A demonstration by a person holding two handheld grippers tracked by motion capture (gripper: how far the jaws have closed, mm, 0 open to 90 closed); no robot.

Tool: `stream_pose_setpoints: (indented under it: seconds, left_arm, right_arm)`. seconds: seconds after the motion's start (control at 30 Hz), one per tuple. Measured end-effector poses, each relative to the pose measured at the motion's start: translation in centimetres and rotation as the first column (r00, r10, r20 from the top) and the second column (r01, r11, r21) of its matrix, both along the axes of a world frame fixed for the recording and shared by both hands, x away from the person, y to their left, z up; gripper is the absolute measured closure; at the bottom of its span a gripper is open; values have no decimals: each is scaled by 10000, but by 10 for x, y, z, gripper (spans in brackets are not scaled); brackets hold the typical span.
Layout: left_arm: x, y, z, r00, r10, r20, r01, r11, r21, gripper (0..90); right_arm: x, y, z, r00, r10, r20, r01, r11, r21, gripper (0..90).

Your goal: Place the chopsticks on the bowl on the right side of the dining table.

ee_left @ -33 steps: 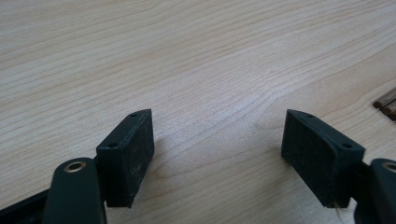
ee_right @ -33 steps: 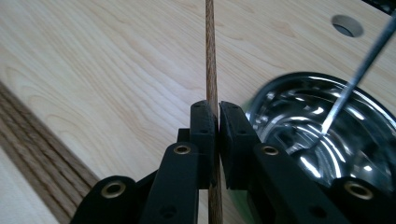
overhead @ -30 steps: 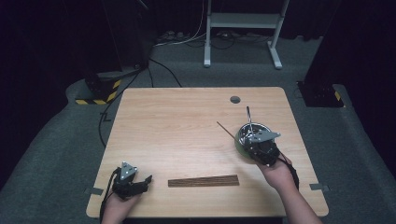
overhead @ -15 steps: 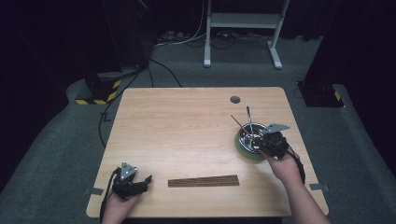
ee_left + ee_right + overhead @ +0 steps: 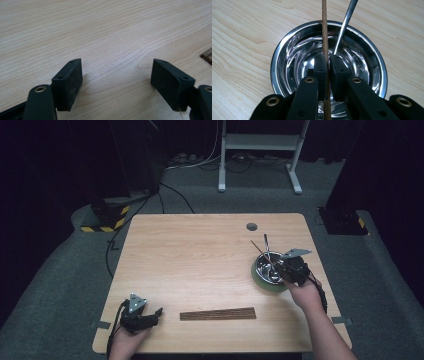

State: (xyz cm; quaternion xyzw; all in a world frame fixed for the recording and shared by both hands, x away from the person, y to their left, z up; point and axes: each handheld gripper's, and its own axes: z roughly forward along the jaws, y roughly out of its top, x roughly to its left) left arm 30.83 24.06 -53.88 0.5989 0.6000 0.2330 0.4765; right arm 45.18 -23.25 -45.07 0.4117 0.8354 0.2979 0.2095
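A lab or studio recording bay, not a home.

A lone light-wood table [image 5: 200, 255] with a round cable hole [image 5: 251, 226] stands on grey carpet [image 5: 65, 285], ringed by black drapes [image 5: 60, 160] that swallow the background. Beyond the table, far ahead of the fingers, a white metal stand base [image 5: 257, 142] sits among loose cables [image 5: 200, 162]. Off to the left, a black block edged with yellow-black hazard tape [image 5: 107, 220] lies on the floor. Tape marks [image 5: 100, 324] fix the table's near corners, close beside the person's hands.
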Motion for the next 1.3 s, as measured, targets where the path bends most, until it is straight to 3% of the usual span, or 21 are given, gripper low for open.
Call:
stream_pose_setpoints:
  seconds: [0.03,0.33,0.4,0.47,0.6,0.87,0.97,1.3]
  left_arm:
    - [0,0,0,10000,-6,0,6,10000,4,253]
    - [0,-1,0,10000,55,11,-55,10000,-81,254]
    - [0,-1,0,10000,53,9,-53,10000,-80,254]
    - [0,0,0,10000,11,-36,-11,10000,4,254]
    - [0,0,0,10000,-8,-36,8,10000,26,254]
    - [0,0,0,10000,39,-27,-39,10000,-25,254]
    - [-1,0,0,10000,-6,-38,6,10000,56,254]
    - [-1,0,0,10000,-60,-62,61,9999,127,255]
  right_arm:
    - [3,2,0,10000,-32,13,33,9998,-173,838]
    - [16,2,0,9997,-23,-232,19,9998,-206,838]
    - [15,3,0,9995,-8,-304,2,9998,-173,838]
    - [15,7,-3,10000,-31,-88,26,9987,-503,837]
    - [16,9,-5,9999,-53,-153,43,9977,-672,837]
    - [18,10,-5,9997,79,-240,-95,9979,-647,830]
    - [17,10,-3,9997,121,-192,-132,9983,-574,744]
    - [-4,17,13,9995,267,149,-265,9995,-149,642]
